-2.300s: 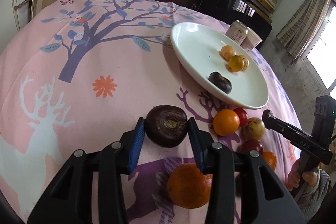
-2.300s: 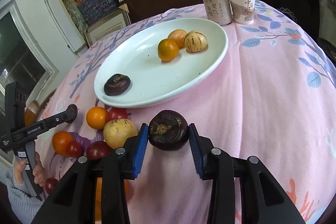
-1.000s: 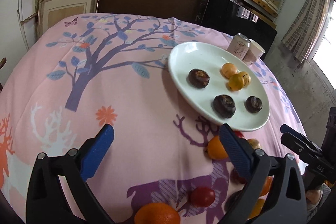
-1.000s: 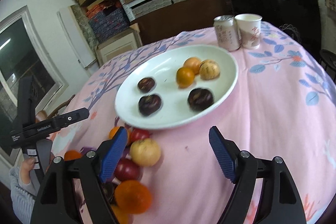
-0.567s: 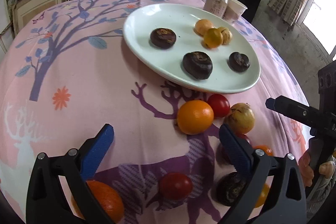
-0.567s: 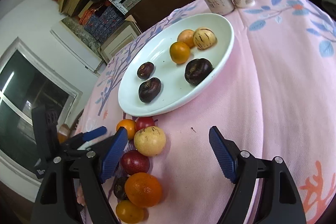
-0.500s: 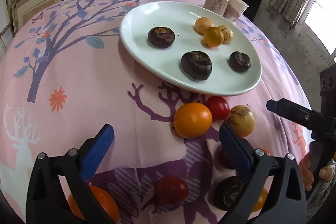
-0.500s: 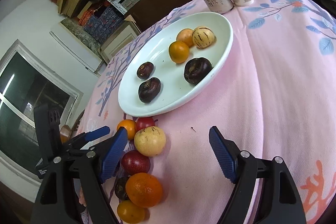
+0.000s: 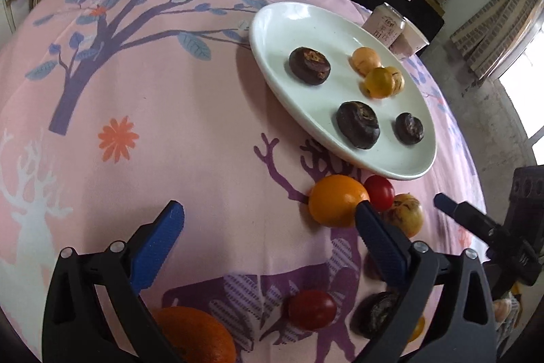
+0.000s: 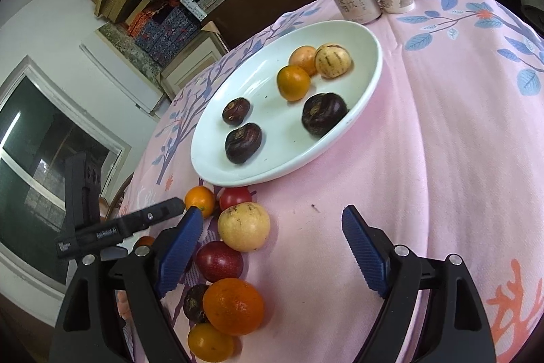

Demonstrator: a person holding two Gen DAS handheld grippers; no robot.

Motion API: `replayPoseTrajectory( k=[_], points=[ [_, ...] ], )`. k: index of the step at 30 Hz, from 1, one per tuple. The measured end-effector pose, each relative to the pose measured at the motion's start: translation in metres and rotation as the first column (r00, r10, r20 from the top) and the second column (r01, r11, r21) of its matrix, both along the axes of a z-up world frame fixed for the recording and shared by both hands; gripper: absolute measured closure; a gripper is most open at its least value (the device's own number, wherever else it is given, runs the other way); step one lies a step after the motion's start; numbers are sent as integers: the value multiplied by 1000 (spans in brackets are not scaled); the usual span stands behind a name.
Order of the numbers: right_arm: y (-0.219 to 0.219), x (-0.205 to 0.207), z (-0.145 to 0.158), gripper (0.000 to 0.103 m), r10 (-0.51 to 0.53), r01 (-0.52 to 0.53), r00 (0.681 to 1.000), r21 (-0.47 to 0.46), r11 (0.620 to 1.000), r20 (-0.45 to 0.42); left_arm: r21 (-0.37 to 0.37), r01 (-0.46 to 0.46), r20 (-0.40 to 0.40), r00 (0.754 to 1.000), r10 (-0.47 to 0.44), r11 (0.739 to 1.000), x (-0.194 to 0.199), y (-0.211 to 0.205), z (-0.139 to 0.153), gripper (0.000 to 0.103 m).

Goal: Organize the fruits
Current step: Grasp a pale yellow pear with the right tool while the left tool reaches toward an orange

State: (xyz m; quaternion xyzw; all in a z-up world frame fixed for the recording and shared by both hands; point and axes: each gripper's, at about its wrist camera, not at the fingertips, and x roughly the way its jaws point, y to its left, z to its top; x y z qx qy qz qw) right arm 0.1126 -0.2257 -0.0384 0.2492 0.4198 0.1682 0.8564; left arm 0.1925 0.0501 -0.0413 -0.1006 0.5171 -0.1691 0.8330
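White plate (image 10: 370, 80) ahead of both grippers, six fruits on it. Left gripper (image 9: 268, 223) spread wide, empty; orange (image 9: 336, 199) at its right fingertip. Right gripper (image 10: 272, 227) opening, nothing between jaws; yellow fruit (image 10: 243, 227), red fruit (image 10: 219, 261) near its left finger.

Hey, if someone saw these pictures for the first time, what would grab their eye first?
Probably the white plate mid-table on the pink cloth, holding three dark fruits and three orange-yellow ones. Next, the loose fruits in a row on the cloth below its near rim, led by a big orange. Both blue-padded tongs hang empty in the foreground, the right tongs opening.
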Motion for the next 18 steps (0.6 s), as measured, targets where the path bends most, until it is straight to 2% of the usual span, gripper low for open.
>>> replayPoseTrajectory(
  k=[3,7,11,14,16,18],
  points=[
    [8,0,1,18,21,-21,1000,-26,999,9,-29,47,-1,999,-47,999,-2,-15,1,4],
    [16,1,1,18,39,-38,999,-43,998,15,107,86,15,996,-88,991,-3,-43,-1,4],
    [27,3,0,18,65,-64,998,-51,997,21,108,90,2,996,-91,990,-3,-43,-3,4],
    [34,7,-5,30,98,-98,995,-26,995,7,96,89,4,996,-90,991,-2,-40,-2,4],
    [40,11,-10,45,124,-124,992,-7,992,-14,96,88,5,996,-89,991,-2,-41,-2,4],
    [43,13,-14,49,127,-128,992,-18,992,-27,102,86,4,996,-87,991,-3,-42,-2,4]
  ],
)
